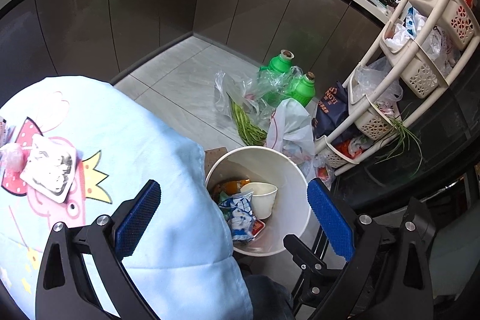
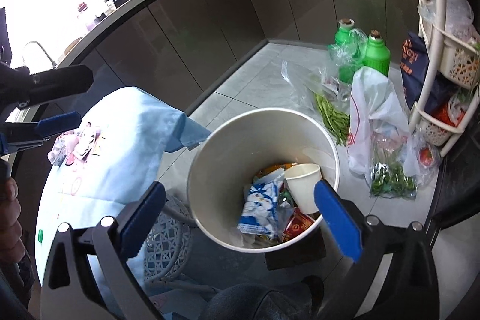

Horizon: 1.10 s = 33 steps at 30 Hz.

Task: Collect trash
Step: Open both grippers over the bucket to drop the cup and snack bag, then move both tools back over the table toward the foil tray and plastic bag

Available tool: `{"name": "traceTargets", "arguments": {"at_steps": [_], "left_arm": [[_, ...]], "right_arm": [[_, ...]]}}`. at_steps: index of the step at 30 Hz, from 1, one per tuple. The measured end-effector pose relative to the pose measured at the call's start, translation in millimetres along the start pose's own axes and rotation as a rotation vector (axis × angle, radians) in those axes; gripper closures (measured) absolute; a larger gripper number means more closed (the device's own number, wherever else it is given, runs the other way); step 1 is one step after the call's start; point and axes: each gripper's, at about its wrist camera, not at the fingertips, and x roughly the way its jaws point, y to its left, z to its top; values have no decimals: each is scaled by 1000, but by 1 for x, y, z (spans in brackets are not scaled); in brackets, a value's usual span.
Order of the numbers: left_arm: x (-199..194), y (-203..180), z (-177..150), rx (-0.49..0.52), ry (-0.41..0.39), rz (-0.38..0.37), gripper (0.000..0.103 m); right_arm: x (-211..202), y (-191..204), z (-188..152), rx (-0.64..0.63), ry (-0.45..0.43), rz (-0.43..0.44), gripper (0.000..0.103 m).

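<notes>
Both grippers: black frames, blue ribbed fingers (image 2: pixel 337 218) (textured pads), silver screws at pivots.

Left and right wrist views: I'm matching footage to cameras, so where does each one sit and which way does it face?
Left wrist: on the left gripper, angled down over the blue tablecloth toward the white bin; both blue-padded fingers show, spread apart.
Right wrist: on the right gripper, angled down above the bin; its spread fingers, the left gripper and a hand show.
Shared: the bin, paper cup, green bottles, tablecloth, rack.
</notes>
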Motion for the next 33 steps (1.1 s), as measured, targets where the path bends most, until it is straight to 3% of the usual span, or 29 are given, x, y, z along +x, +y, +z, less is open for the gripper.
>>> {"name": "traceTargets", "arguments": {"at_steps": [15, 21, 33], "left_arm": [[-90, 25, -26, -33, -99, 82, 9], [-128, 53, -44, -87, -133, 165, 9], [-183, 125, -78, -236, -180, 238, 9]], "right_arm": [[-49, 58, 9, -108, -42, -2, 4], [-69, 98, 12, -196, -57, 11, 4], [-83, 185, 4, -374, -52, 68, 4]]}}
